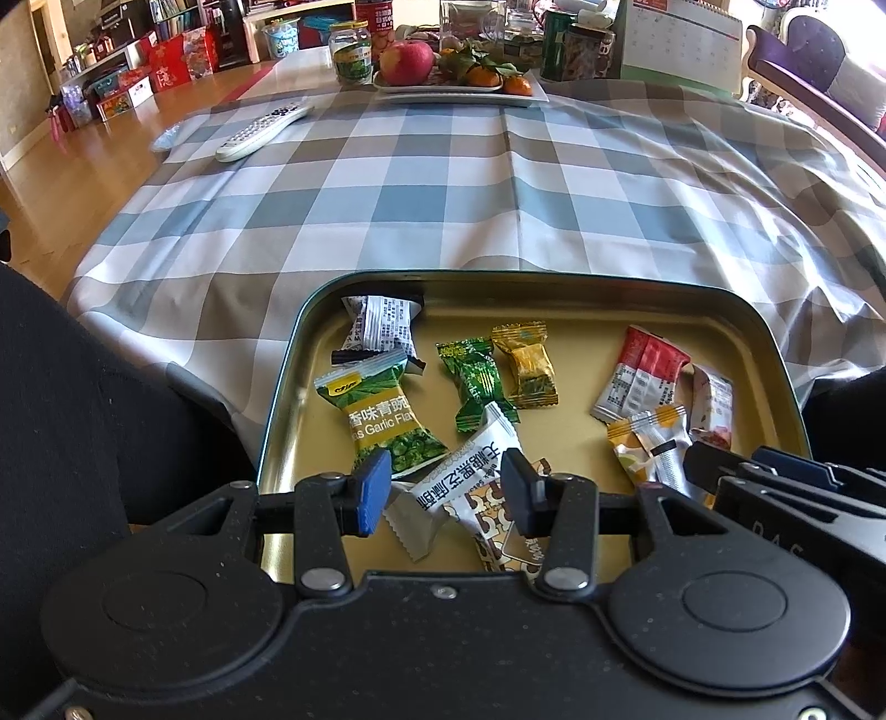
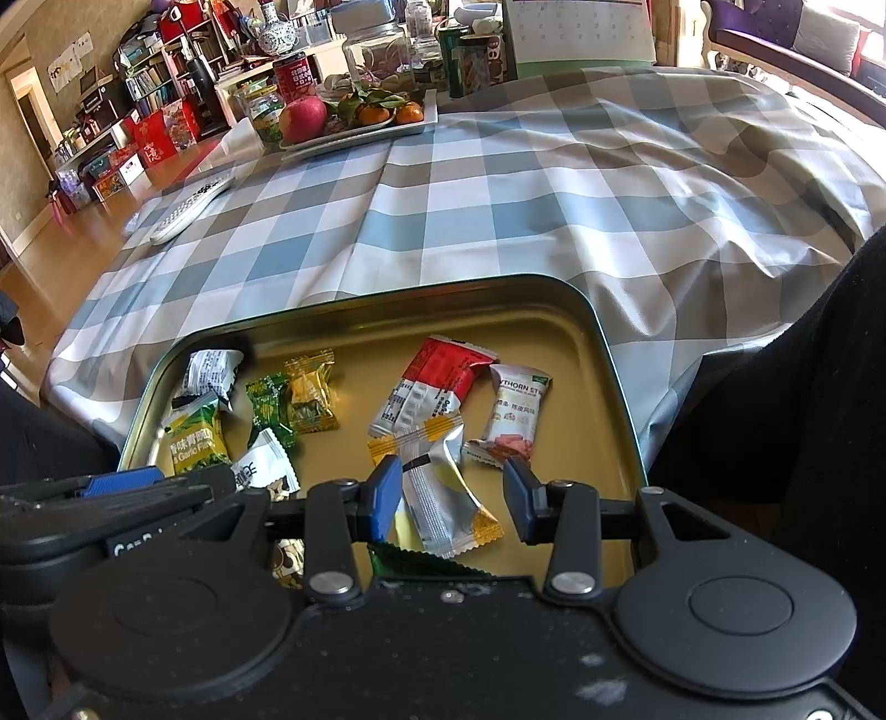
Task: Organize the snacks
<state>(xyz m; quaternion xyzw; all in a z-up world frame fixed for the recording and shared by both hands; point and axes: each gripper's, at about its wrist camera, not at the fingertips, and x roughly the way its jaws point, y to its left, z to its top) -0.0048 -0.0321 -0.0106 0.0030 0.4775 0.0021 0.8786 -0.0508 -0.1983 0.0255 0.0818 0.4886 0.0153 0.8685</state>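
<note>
A shallow tin (image 1: 554, 283) with a gold inside sits at the near edge of the checked tablecloth and holds several wrapped snacks. Among them are a green garlic-pea packet (image 1: 387, 421), a green candy (image 1: 473, 382), a yellow candy (image 1: 526, 365) and a red-and-white packet (image 1: 642, 376). My left gripper (image 1: 446, 490) hovers open over the tin's near left part. A white packet with black print (image 1: 476, 465) lies flat beneath its fingers. My right gripper (image 2: 455, 495) is open over the near right part, above a silver-and-yellow packet (image 2: 437, 498). A hawthorn-strip packet (image 2: 515, 410) lies just beyond it.
Far across the cloth (image 1: 443, 194) stand a white plate (image 1: 459, 98) with an apple (image 1: 406, 62) and tangerines, jars, tins and a desk calendar (image 1: 681, 44). A remote control (image 1: 260, 130) lies at the far left. Dark sleeves (image 1: 83, 415) flank the tin on both sides.
</note>
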